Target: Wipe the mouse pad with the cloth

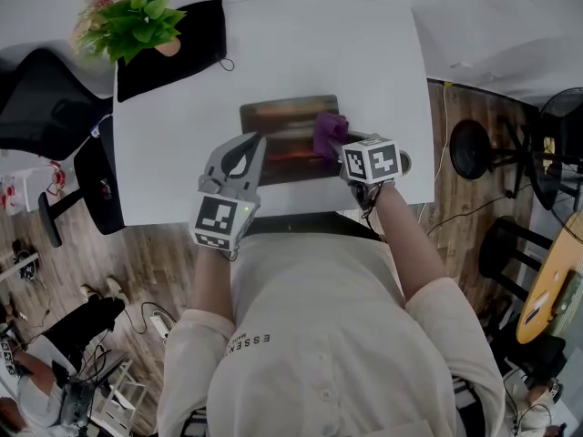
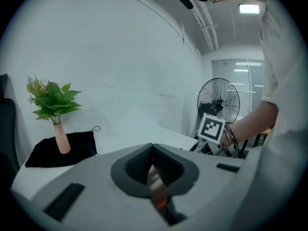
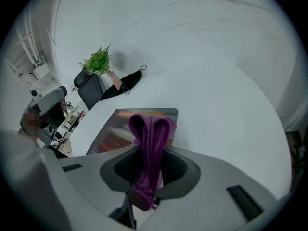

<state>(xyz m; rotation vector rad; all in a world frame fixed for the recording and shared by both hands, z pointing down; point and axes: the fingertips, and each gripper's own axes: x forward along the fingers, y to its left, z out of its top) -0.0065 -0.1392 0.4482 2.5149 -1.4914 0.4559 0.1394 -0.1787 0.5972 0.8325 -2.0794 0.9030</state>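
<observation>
The right gripper has its jaws clamped on the purple cloth, which rests on the pad near its 3 o'clock edge. The left gripper appears to pinch the pad's 7 o'clock corner, jaws together on it, steadying it on the worktop. Wiping looks barely begun: most of the pad, toward 9 o'clock, is still to cover.
</observation>
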